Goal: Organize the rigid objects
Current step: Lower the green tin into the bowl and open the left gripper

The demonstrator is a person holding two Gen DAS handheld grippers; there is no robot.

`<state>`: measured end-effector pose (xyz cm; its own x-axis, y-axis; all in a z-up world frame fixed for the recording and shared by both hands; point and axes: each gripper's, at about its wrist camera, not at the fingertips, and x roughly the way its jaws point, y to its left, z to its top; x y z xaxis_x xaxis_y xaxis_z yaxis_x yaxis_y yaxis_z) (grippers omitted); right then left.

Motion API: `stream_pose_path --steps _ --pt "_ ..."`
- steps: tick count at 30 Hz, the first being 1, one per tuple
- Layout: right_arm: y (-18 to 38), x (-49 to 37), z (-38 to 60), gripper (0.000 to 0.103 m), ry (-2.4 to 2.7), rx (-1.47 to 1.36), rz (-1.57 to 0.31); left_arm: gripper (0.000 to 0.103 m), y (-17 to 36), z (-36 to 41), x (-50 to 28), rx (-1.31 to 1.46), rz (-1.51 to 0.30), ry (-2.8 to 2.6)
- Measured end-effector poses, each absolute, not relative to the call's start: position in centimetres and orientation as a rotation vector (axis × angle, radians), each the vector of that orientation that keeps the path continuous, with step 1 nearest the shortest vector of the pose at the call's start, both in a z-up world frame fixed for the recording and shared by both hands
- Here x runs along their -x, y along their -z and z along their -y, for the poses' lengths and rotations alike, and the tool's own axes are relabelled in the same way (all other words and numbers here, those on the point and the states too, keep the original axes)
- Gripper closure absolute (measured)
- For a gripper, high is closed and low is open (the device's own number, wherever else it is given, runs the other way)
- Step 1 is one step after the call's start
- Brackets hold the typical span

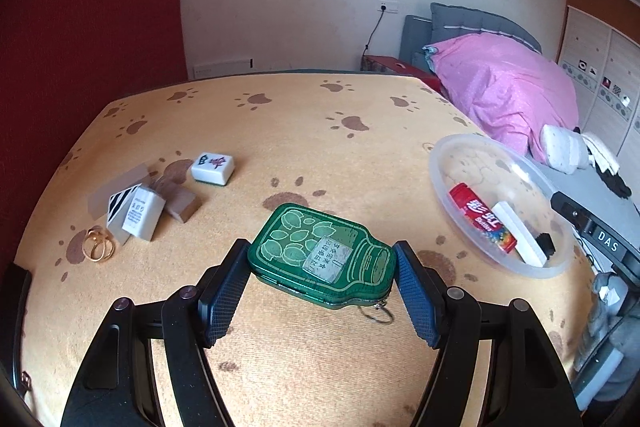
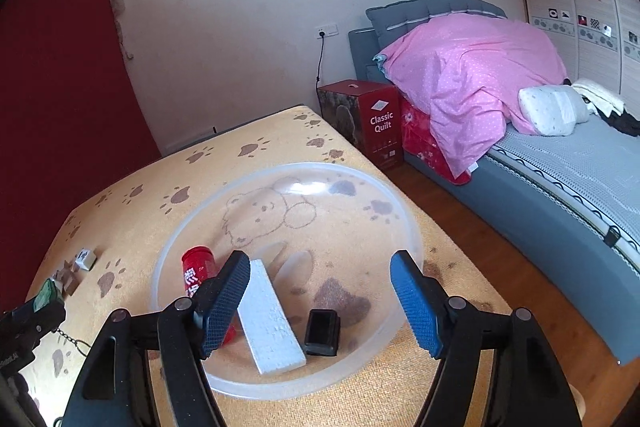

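both grippers tilt downward: left gripper (image 1: 320, 279) clamps the green tin (image 1: 320, 255), right gripper (image 2: 320, 299) gapes over the bowl (image 2: 408, 223).

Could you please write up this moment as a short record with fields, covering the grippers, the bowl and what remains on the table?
left gripper: jaws closed on the green tin, lifted above the table
right gripper: jaws open, empty, above the bowl
in bowl: red tube, white block, small black box
left on table: mahjong tile, small boxes, gold ring
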<state>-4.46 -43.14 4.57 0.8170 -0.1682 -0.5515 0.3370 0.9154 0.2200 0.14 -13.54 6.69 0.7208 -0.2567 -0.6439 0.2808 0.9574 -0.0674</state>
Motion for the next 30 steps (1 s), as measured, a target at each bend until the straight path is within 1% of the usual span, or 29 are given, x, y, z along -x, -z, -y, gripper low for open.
stream_pose_path --steps 20,25,30 --pt "-3.4 5.5 46.0 0.027 0.346 -0.374 -0.536 0.031 -6.7 26.5 -0.1 -0.159 -0.729 0.573" --pt "-3.2 5.6 46.2 0.027 0.344 -0.384 -0.543 0.031 -5.9 28.5 0.0 -0.160 -0.731 0.638" --pt "-3.1 5.6 46.2 0.027 0.340 -0.385 -0.544 0.028 -4.7 28.9 -0.3 -0.176 -0.732 0.649"
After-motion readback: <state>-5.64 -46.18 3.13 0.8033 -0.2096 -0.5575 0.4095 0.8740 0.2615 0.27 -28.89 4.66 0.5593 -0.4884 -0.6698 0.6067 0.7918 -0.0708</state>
